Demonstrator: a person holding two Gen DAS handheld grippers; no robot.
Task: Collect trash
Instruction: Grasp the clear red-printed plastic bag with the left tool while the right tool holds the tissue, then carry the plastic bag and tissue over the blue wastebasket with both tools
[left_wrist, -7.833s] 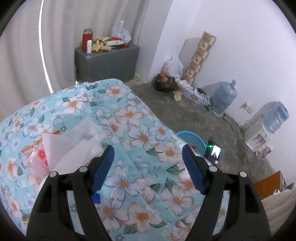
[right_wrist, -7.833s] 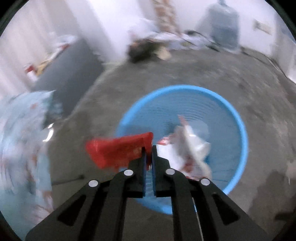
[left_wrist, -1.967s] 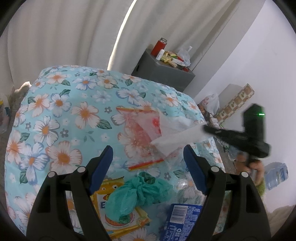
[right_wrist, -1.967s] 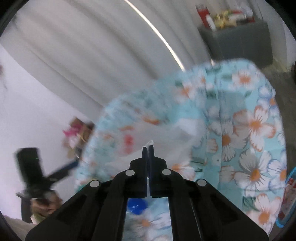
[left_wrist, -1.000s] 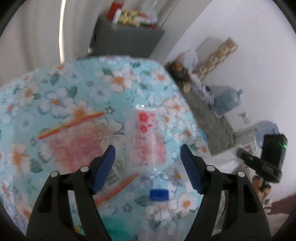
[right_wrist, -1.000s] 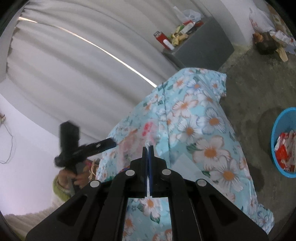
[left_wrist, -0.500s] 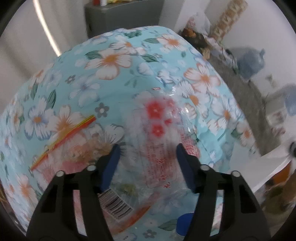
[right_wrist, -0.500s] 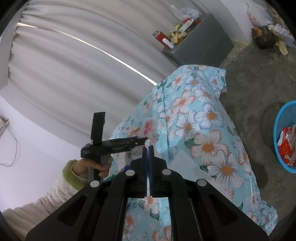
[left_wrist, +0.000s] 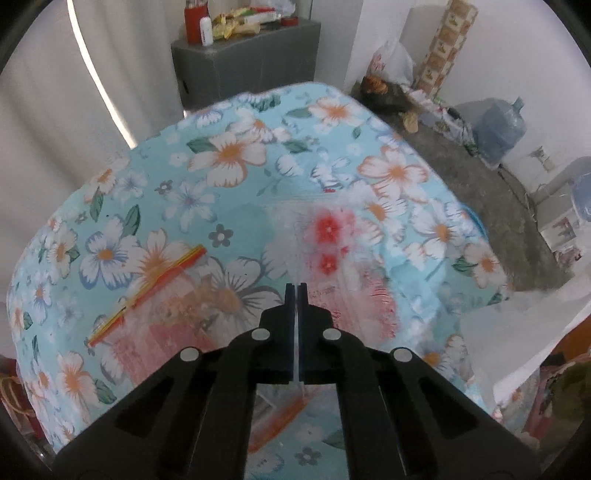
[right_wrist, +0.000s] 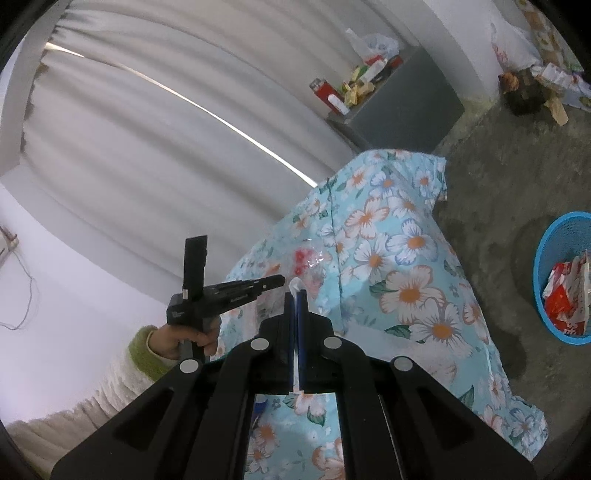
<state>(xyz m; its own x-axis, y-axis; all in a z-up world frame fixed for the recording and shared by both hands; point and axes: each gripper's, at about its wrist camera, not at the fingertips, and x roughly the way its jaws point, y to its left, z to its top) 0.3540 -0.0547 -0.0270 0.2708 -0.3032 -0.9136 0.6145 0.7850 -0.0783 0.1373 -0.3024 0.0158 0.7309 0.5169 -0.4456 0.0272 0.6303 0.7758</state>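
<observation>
Left gripper (left_wrist: 296, 291) is closed, jaws together over a clear wrapper (left_wrist: 332, 258) with red flowers that lies on the floral cloth (left_wrist: 221, 166); a thin clear edge seems to run between the pads, so it looks pinched. The jaws have just been closing.

Right gripper (right_wrist: 296, 295) is clamped on a white sheet (right_wrist: 294, 285), whose tip pokes out above the pads.

Blue basket (right_wrist: 554, 236) stands on the floor beside the table, red and white wrappers (right_wrist: 565, 299) inside.
</observation>
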